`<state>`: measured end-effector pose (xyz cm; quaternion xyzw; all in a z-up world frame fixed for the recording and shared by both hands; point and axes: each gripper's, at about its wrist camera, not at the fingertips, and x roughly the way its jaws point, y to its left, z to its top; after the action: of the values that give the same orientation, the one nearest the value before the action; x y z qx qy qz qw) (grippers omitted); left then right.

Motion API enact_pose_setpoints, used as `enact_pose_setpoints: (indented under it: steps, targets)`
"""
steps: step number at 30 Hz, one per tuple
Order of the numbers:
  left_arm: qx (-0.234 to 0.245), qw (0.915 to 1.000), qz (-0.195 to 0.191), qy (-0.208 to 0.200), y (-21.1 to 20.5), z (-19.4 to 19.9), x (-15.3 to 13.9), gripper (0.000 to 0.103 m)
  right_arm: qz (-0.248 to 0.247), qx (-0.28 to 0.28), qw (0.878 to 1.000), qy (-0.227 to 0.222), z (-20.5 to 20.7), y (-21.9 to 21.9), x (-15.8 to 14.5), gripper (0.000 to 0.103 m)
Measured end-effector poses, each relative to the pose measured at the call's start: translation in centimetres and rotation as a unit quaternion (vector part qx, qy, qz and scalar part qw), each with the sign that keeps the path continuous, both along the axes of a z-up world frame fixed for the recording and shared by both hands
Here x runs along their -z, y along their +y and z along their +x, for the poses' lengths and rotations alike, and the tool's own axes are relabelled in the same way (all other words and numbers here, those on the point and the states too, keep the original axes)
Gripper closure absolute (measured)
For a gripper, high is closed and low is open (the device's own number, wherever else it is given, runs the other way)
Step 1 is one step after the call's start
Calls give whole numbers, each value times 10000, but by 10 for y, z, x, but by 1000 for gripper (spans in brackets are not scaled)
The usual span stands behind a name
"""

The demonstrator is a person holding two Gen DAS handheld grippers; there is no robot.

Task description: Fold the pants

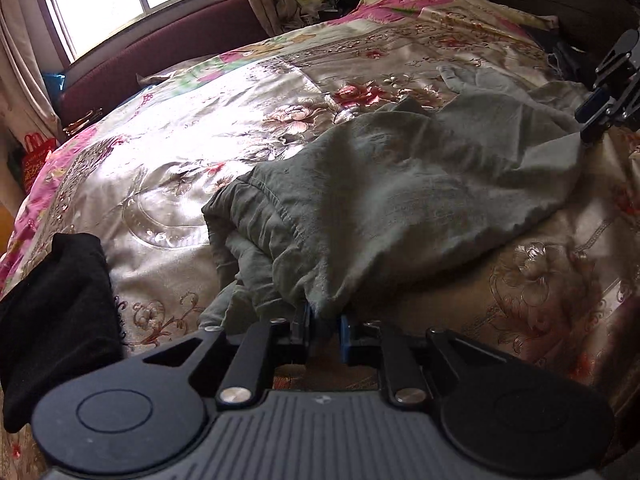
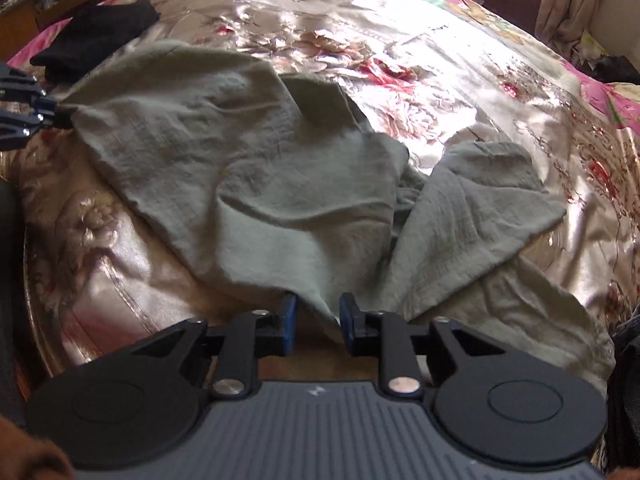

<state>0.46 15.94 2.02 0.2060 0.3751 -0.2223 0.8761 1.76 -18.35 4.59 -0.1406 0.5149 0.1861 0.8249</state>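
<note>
Loosely rumpled green pants (image 2: 256, 184) on floral bedspread (image 2: 460, 92), both grippers gripping edges

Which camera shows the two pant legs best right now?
The right wrist view: the pants lie spread with both legs splitting apart, one leg end lying clear. The left wrist view shows mainly the bunched waistband; the legs are foreshortened behind it.

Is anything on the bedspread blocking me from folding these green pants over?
Nothing visible does. The grey-green pants lie on bare floral satin bedspread; the black knitted garment sits beside the waistband end, near the left gripper.
</note>
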Motion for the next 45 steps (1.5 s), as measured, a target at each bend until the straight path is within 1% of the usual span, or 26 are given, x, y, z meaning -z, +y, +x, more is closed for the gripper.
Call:
enact_pose_setpoints:
  steps: [3,4,6,8,10,13,15,17,19,20,21,22,23,26,29,30,31,32,33,34,35,36,37,40,42,45]
  targets:
    - [-117,9996,-256,101,11,-2,-4,69,294,-61,9995,-119,13,4,-20,64]
    - [-160,9990,-378,145,17,-3,-8,68,538,-49,9985,-88,22,5,-25,64]
    - [-235,9980,-525,250,28,-5,-15,67,984,2,9952,-3,38,4,-30,58]
    - [-394,9973,-561,249,38,-6,-22,66,1263,69,9920,16,57,4,-28,57]
    - [-605,9952,-735,245,49,0,-28,62,1296,91,9915,-99,73,8,-23,57]
    - [-764,9915,-1034,181,55,20,-34,61,1397,368,9893,-215,105,15,-4,57]
    - [-717,9880,-1320,343,52,36,-33,58,1593,508,9856,-262,121,20,5,57]
    - [-612,9874,-1348,553,44,49,-26,55,1703,502,9838,-247,124,32,4,55]
    - [-580,9891,-1198,635,40,53,-19,55,1873,-87,9814,-410,106,54,-10,55]
    - [-605,9888,-1176,692,42,52,-16,55,1905,-362,9796,-523,95,64,-16,50]
    - [-657,9883,-1168,725,45,50,-15,55,1913,-733,9764,-679,79,81,-21,38]
    - [-712,9879,-1167,728,50,48,-16,55,1883,-1030,9732,-826,65,96,-23,32]
    - [-780,9879,-1147,701,55,44,-17,55,1840,-1384,9680,-993,50,113,-22,29]
    - [-992,9879,-1033,589,73,30,-26,54,1452,-2330,9510,-1419,19,166,-7,30]
    - [-1010,9885,-965,577,83,19,-28,51,1502,-2747,9397,-1378,8,205,10,32]
    - [-1005,9887,-961,564,84,16,-27,51,1389,-2788,9395,-1425,7,217,15,33]
    - [-985,9889,-973,542,84,15,-27,51,1165,-2771,9404,-1593,7,231,22,33]
    - [-964,9890,-998,519,84,13,-26,51,974,-2757,9400,-1758,8,241,28,41]
    - [-930,9889,-1050,497,84,12,-26,51,799,-2693,9405,-1911,11,247,31,69]
    - [-866,9891,-1086,489,82,11,-26,51,688,-2543,9460,-1890,20,251,32,84]
    - [-776,9897,-1106,478,79,10,-26,51,898,-2305,9551,-1628,33,248,26,97]
    - [-631,9907,-1121,451,75,9,-26,51,1259,-2020,9617,-1357,47,238,17,97]
    - [-497,9915,-1128,420,69,9,-26,51,1591,-1730,9650,-1162,60,227,7,98]
    - [-80,9911,-1289,334,48,18,-26,51,2241,-995,9650,-924,94,191,-25,100]
    - [208,9896,-1395,280,29,32,-26,51,2446,-734,9621,-954,113,175,-43,100]
    - [640,9901,-1232,187,0,60,-22,51,2570,-557,9575,-1189,134,161,-71,100]
